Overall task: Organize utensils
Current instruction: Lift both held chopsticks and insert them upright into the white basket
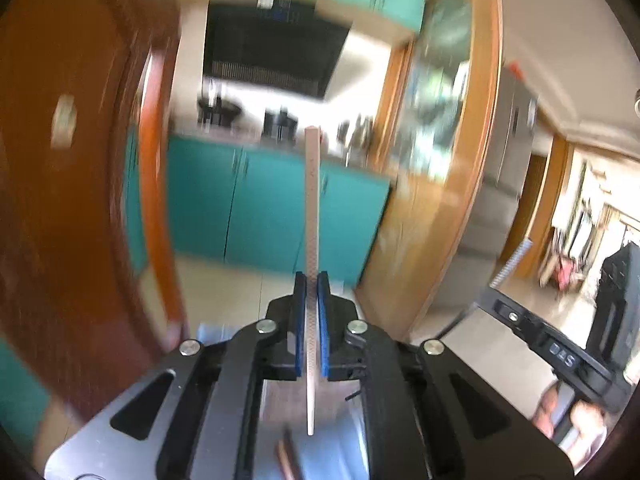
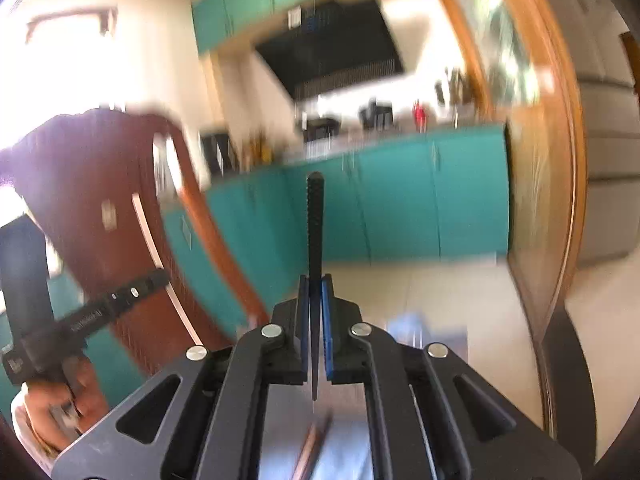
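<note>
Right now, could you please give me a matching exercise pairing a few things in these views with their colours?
Things:
1. stick in the left gripper
2. stick in the right gripper
3. lower cabinets
4. range hood

Colours:
A. teal
B. black, over the counter
C. pale beige
D. black, ridged

Pairs: 1-C, 2-D, 3-A, 4-B
</note>
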`<state>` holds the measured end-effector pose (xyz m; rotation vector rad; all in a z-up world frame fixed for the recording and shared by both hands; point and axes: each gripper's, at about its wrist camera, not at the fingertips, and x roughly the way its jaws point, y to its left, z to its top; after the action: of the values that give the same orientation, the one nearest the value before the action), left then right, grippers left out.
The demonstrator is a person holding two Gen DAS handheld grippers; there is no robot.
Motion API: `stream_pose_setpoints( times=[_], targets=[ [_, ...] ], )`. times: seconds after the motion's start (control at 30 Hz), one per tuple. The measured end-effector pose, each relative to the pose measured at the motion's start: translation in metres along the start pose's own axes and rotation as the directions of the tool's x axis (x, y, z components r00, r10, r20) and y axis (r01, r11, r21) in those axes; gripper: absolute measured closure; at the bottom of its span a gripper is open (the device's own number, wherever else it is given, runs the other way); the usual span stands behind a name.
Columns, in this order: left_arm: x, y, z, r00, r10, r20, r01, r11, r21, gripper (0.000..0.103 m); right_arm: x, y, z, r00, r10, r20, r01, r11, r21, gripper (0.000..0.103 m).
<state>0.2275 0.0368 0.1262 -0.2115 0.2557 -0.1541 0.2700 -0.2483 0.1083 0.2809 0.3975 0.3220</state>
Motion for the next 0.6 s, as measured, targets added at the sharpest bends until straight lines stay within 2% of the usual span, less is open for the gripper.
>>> stream_pose_setpoints(
  times=[0.03,0.07,0.13,0.3,0.47,0.6],
  targets=[
    [0.011,-0.003,0.008,0.998,0.034,0.045,-0.034,0.999,0.017,0.096,0.001,0.002,0.008,0.998,-0.030,0.062,0.031,0.999,-0.014,0.097],
    [0.019,-0.005,0.011,0.997,0.055,0.059,-0.057,0.998,0.029,0.096,0.003,0.002,0.011,0.994,-0.055,0.096,0.057,0.998,-0.026,0.097],
    [0.046,-0.003,0.009,0.995,0.088,0.053,-0.091,0.995,0.047,0.096,0.015,0.000,0.012,0.989,-0.093,0.118,0.098,0.994,-0.043,0.097],
    [0.100,0.015,-0.018,0.990,0.139,-0.016,-0.139,0.990,0.005,0.096,0.054,-0.011,-0.018,0.990,-0.139,0.020,0.140,0.988,-0.063,0.097],
    [0.116,0.017,-0.046,0.988,0.148,-0.039,-0.148,0.989,0.004,0.096,0.067,-0.022,-0.055,0.989,-0.140,-0.046,0.137,0.989,-0.054,0.097],
    [0.111,0.021,-0.061,0.987,0.144,-0.066,-0.145,0.989,-0.011,0.096,0.065,-0.025,-0.073,0.986,-0.146,-0.083,0.142,0.989,-0.047,0.097]
  ],
)
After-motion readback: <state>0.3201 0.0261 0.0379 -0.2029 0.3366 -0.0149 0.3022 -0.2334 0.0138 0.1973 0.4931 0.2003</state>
